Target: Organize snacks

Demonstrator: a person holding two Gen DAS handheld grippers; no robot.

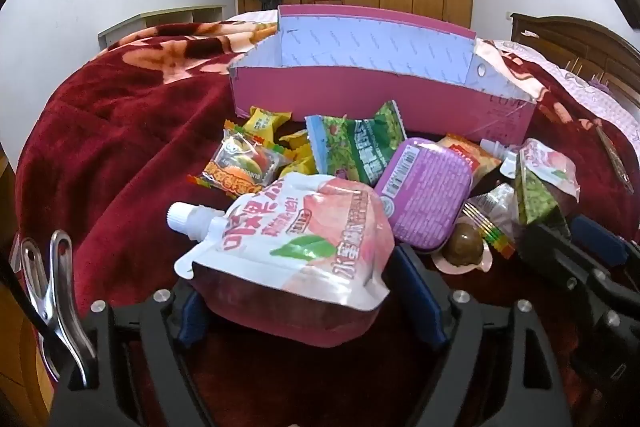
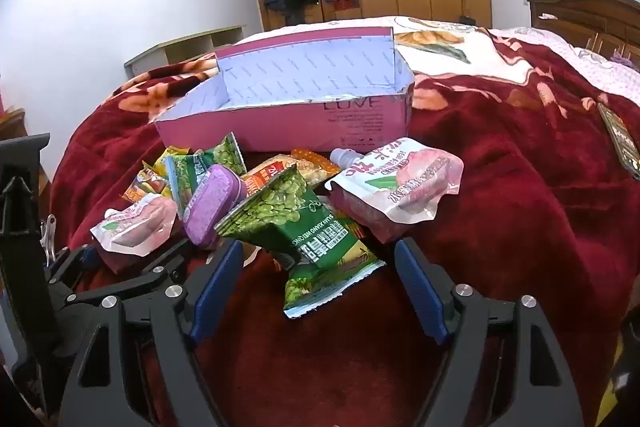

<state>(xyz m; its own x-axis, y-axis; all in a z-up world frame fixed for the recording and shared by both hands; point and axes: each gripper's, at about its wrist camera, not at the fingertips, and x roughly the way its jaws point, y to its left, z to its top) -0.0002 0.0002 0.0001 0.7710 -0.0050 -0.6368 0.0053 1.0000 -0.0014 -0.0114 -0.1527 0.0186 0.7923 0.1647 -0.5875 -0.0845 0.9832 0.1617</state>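
- Left gripper [image 1: 308,303]: jaws stand wide and released. A peach drink pouch [image 1: 296,239] lies between the blue pads; whether either pad touches it cannot be told, and no squeeze shows.
- That pouch lies flat on the red blanket [image 1: 120,155], long axis running from lower right to upper left in the left wrist view, white screw cap [image 1: 182,215] pointing up and left, away from the left jaw.
- Just ahead and right of the left gripper: a purple tin [image 1: 424,195], tilted, resting against the pouch's far edge. A round brown sweet [image 1: 464,247] sits just right of the tin.
- Further ahead: a green pea packet [image 1: 356,147], a burger gummy packet [image 1: 240,167] and yellow wrapped sweets [image 1: 266,121], heaped together.
- Right gripper [image 2: 320,287]: jaws wide and released, grasping nothing. A second green pea packet [image 2: 308,239] lies between the fingers, its torn end toward the camera and its long axis running roughly along the fingers; the pads stand apart from it.
- Ahead and right of the right gripper: a second peach drink pouch [image 2: 400,187], cap pointing up and left toward the box.
- Beyond the whole heap, ahead of both grippers: an open pink cardboard box [image 1: 380,99], long axis across the view, opening upward, what shows of its interior bare, standing on the blanket.
- The snack pile lies just in front of the box's near wall.
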